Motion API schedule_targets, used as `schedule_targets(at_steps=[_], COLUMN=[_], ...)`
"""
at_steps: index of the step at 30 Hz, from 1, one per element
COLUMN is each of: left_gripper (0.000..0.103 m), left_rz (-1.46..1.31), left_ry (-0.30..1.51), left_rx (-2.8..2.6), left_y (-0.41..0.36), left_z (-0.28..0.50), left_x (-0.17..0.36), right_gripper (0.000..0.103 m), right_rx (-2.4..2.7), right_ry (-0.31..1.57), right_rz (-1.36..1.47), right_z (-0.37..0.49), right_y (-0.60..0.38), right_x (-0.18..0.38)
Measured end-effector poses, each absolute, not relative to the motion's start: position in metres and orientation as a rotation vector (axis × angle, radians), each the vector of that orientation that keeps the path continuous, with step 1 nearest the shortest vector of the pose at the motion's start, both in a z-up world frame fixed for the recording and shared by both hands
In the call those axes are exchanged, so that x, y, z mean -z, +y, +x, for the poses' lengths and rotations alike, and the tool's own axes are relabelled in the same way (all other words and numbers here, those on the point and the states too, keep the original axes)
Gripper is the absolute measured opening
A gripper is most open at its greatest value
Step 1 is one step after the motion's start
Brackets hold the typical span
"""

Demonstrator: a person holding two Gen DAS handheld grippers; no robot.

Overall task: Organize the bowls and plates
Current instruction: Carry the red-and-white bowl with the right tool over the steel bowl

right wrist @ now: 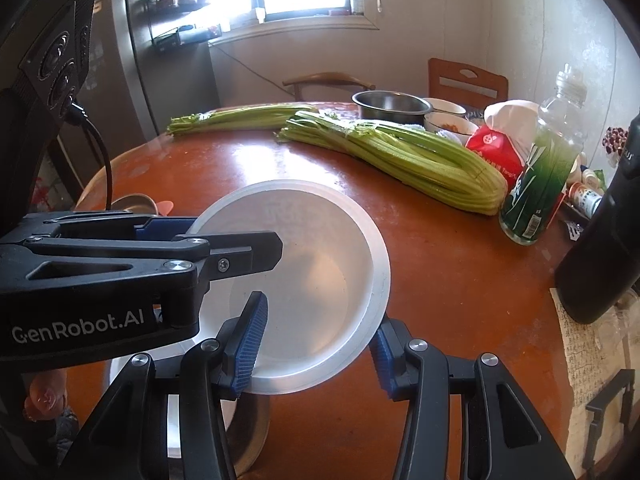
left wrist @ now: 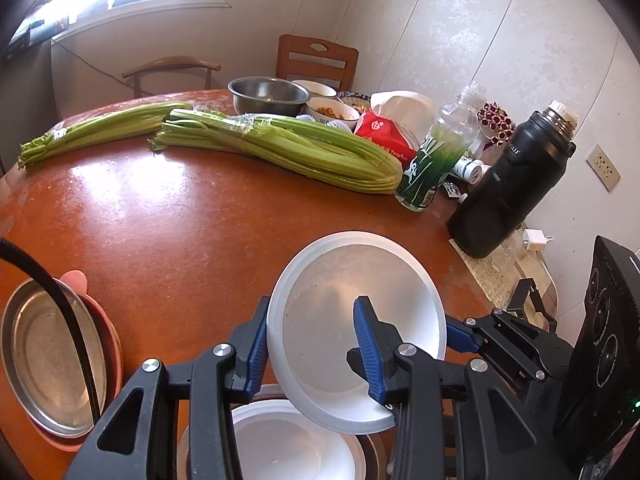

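Both grippers clamp one white plate (left wrist: 360, 320), lifted clear of the table (left wrist: 180, 220) and tilted. Left gripper (left wrist: 308, 344) pinches the plate's near-left rim, one blue pad outside the rim, the other on the inner face. Right gripper (right wrist: 316, 344) grips the opposite rim the same way, its left pad inside, its right pad under the edge. Directly below sits a second white plate (left wrist: 280, 444) on what looks like a metal dish, partly hidden by the fingers. Off to the left, a steel plate (left wrist: 44, 356) rests on a pink one (left wrist: 114, 344), with a fingertip (left wrist: 74, 280) at their far rim. Farther back, two celery bunches (left wrist: 280, 148) lie across the table, beside a green bottle (left wrist: 436, 160) and black flask (left wrist: 516, 184). At the far edge stand a steel bowl (left wrist: 266, 94) and bowls of food (left wrist: 332, 112).
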State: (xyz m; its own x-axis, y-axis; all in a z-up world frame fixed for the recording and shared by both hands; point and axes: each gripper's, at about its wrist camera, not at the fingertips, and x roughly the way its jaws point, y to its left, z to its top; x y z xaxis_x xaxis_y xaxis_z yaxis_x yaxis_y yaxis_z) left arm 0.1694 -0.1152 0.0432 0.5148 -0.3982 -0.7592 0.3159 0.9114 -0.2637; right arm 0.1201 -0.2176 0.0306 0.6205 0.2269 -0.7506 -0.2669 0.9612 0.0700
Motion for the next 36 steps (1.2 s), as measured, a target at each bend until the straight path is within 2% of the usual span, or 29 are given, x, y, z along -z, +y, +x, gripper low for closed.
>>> schedule_targets(at_steps=[17,36], left_gripper=[0.04,0.04], left_rz=[-0.093,-0.118], left_ry=[0.889,0.891], left_rx=[0.406,0.377], left_y=[-0.096,-0.07], left_z=[0.137,0.109], left_x=[-0.063,-0.056], right_gripper=[0.051,0.051], right_rx=[-0.315,-0.363], right_ry=[0.807,0.816], right_rz=[-0.087,-0.107], right_z=[0.094,0.074], right_y=[-0.197,-0.174], right_x=[-0.051,-0.049])
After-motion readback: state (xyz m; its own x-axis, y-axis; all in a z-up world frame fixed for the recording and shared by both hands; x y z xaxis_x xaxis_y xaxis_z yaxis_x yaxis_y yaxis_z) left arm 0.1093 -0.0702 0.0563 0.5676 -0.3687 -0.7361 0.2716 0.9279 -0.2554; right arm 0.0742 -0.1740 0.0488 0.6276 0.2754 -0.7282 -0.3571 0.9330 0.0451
